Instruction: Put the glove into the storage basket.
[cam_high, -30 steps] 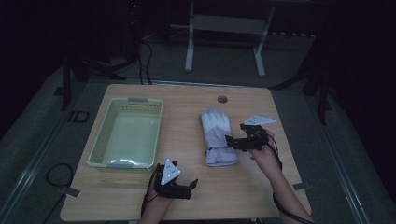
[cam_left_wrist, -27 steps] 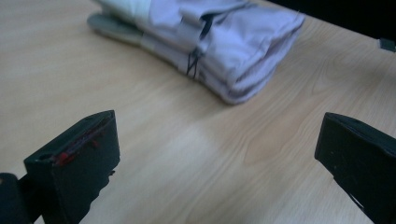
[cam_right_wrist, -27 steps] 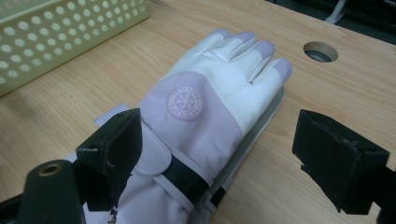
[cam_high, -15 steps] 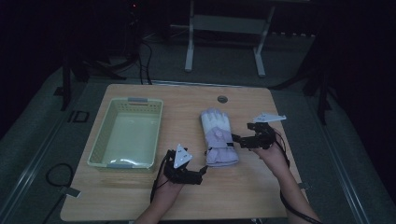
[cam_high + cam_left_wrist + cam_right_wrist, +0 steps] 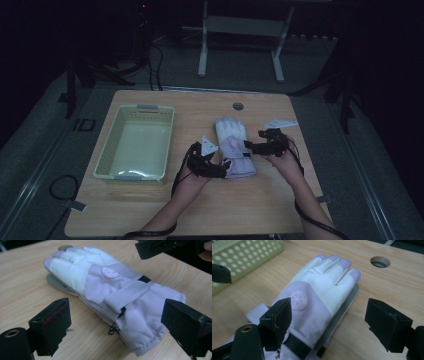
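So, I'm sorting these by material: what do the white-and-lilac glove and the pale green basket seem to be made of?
White-and-lilac padded glove: apparently matte woven synthetic fabric, with stitched seams, strap and zip. Pale green perforated basket: likely moulded plastic, given its holed walls and slight sheen.

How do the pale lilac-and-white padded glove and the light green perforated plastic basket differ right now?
The pale lilac-and-white padded glove lies flat at the table's middle, between both grippers; the light green perforated plastic basket stands off to the left, away from them. The glove is soft fabric, the basket a rigid open container with nothing in it. Both rest on the wooden table.

high view: overhead, far | gripper views: close, low | shared: glove (image 5: 233, 147)
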